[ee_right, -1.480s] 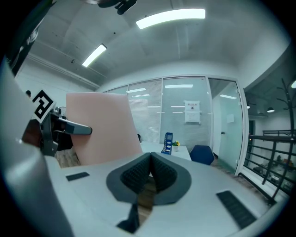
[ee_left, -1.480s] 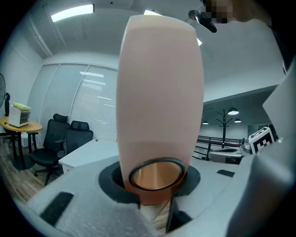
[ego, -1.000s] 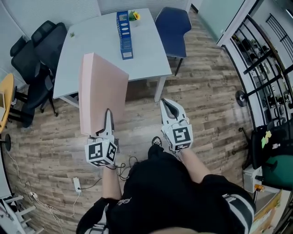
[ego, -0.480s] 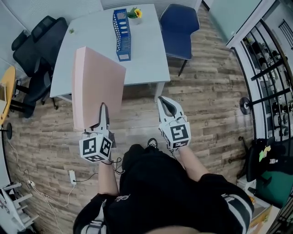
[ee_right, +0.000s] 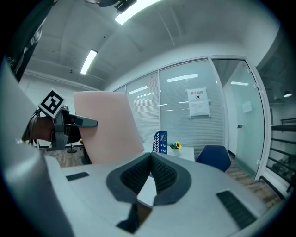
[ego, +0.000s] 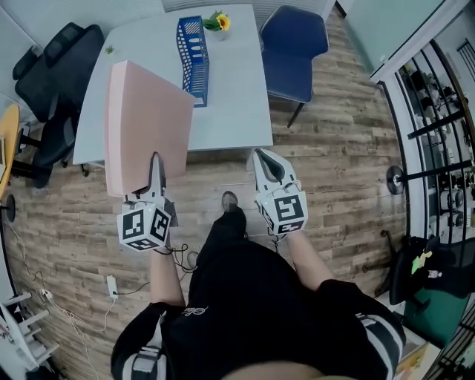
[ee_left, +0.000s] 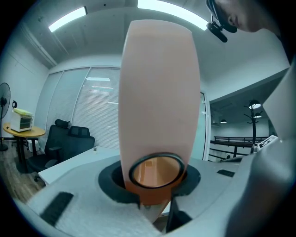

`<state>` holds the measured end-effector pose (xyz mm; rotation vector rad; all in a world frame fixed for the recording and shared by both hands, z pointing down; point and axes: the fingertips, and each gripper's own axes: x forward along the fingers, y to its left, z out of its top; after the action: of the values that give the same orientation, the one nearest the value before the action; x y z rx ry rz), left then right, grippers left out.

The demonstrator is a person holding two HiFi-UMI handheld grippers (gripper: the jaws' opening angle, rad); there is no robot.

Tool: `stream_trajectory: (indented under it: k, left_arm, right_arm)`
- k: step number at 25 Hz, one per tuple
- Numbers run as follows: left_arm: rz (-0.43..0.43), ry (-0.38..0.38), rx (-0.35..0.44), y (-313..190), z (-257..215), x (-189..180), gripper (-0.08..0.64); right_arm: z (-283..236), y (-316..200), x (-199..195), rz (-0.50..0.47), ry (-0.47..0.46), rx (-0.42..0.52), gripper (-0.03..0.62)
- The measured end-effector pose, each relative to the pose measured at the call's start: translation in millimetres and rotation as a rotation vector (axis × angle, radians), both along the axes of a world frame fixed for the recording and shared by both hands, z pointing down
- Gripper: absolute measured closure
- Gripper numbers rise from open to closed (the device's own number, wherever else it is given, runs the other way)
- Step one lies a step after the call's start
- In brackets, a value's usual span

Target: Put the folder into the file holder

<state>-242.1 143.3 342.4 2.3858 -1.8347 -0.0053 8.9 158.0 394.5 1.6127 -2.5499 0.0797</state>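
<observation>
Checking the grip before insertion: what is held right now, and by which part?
The left gripper holds the pink folder by its lower edge. The right gripper holds nothing.

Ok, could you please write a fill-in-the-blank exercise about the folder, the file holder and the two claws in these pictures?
1. The left claw grips the folder, whose colour is ____.
2. The file holder on the table is ____.
3. The flower beside the file holder is ____.
4. The right claw holds ____.

Missing words: pink; blue; yellow; nothing
</observation>
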Motion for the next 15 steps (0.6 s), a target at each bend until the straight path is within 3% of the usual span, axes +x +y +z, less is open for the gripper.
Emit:
stream_trajectory:
  k: [15]
  left_arm:
    - [0.02,0.043,-0.015,-145.2,2.7,4.7,0.42]
  right_arm:
    - [-6.8,-149.5,-19.6,-0.072,0.054,-0.029,0.588]
